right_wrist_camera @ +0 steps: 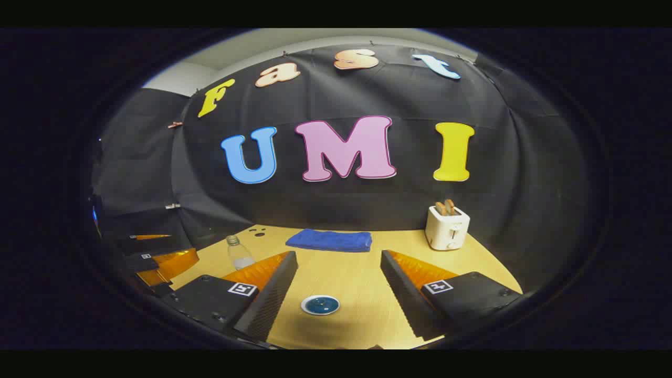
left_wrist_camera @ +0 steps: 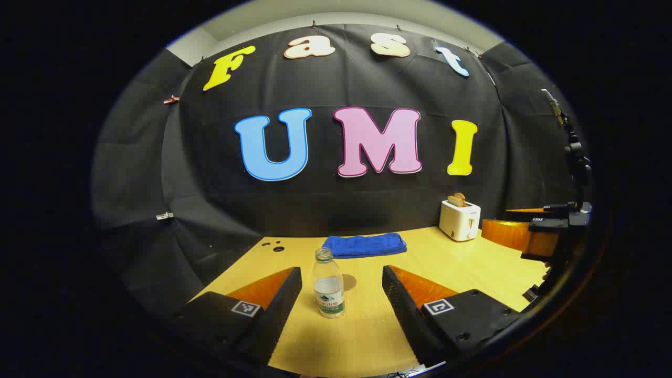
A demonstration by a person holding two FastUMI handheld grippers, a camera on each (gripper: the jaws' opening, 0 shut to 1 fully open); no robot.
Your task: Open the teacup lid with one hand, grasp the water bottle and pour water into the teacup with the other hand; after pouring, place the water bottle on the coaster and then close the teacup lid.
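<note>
Your left gripper sits nearest in the left gripper view, its fingers spread wide and grasping nothing, with the water bottle standing upright on the table between them but apart from both. Behind lie a blue towel and a toaster. In the right gripper view, your right gripper is likewise spread and empty, with a blue lid low between its fingers; the cup beneath cannot be made out. Judging from this, nothing is done yet: lifting the lid, pouring, setting the bottle down and closing all remain.
</note>
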